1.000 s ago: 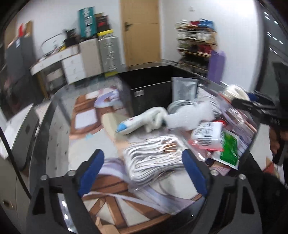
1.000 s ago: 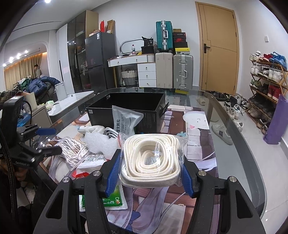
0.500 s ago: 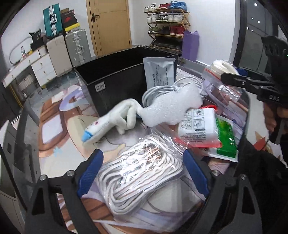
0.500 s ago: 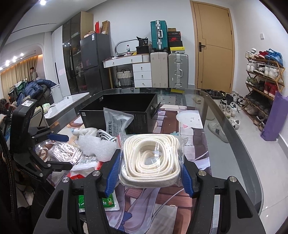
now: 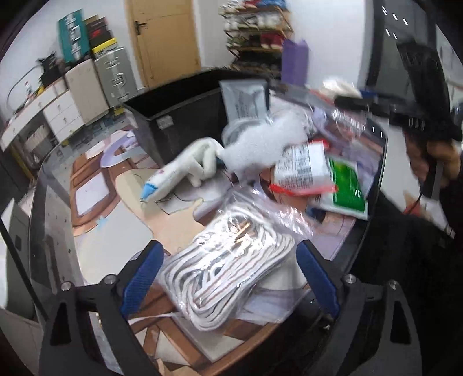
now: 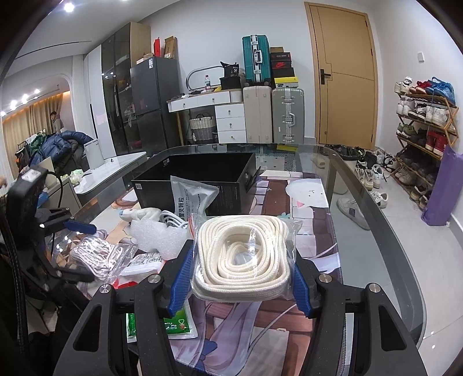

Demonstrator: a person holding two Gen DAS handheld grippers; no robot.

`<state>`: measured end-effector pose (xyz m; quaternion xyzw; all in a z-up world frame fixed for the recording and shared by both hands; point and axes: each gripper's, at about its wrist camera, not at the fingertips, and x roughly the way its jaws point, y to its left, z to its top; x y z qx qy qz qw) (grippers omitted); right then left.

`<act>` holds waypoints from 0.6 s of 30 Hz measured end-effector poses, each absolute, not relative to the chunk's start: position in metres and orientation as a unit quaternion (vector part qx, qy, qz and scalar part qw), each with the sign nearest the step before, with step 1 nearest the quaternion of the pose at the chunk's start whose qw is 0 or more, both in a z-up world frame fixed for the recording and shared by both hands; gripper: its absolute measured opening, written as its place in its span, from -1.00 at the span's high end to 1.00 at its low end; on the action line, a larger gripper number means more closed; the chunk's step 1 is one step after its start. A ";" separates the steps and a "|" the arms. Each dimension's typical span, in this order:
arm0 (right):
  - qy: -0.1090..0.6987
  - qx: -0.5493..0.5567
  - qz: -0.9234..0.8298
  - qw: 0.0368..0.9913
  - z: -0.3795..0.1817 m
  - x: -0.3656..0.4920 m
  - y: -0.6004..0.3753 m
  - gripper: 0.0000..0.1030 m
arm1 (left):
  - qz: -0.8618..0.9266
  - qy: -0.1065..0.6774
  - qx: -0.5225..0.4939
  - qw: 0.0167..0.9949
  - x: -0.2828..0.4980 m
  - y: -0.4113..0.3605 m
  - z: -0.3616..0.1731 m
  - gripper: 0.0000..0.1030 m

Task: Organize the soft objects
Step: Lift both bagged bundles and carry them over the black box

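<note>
Tilted lower than before, left tongs (image 5: 228, 274) are opening astride the bagged cord (image 5: 231, 269) on the glass counter (image 6: 385, 231); right tongs (image 6: 240, 274) clamp bagged rope (image 6: 243, 254). Suitcases (image 6: 272, 115), shoe rack (image 6: 425, 115) behind.

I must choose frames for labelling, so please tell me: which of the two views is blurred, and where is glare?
Left wrist view: motion blur, worst on the shoe rack and the right gripper; glare on the bagged white cord. Right wrist view: sharp; small highlights on the bagged cream rope; fisheye bends the glass table's edge.

Shoe rack (image 5: 254, 26) motion-blurred
</note>
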<state>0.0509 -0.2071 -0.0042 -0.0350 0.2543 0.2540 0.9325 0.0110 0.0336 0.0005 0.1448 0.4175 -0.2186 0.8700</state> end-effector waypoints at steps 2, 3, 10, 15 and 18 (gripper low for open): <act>0.254 -0.035 0.254 0.933 -0.003 0.050 -0.207 -0.16 | -0.224 0.419 0.162 0.865 0.014 0.028 -0.005 -0.83; 0.254 -0.035 0.254 0.933 -0.003 0.051 -0.207 -0.16 | -0.232 0.420 0.152 0.864 0.017 0.029 -0.005 -0.80; 0.256 -0.035 0.256 0.931 0.000 0.049 -0.204 -0.16 | -0.222 0.418 0.090 0.876 0.020 0.038 -0.005 0.09; 0.254 -0.033 0.260 0.931 0.000 0.047 -0.202 -0.16 | -0.201 0.411 0.039 0.888 0.012 0.048 -0.001 0.23; 0.253 -0.035 0.263 0.930 0.002 0.046 -0.200 -0.16 | -0.195 0.401 0.020 0.895 0.006 0.050 0.005 0.24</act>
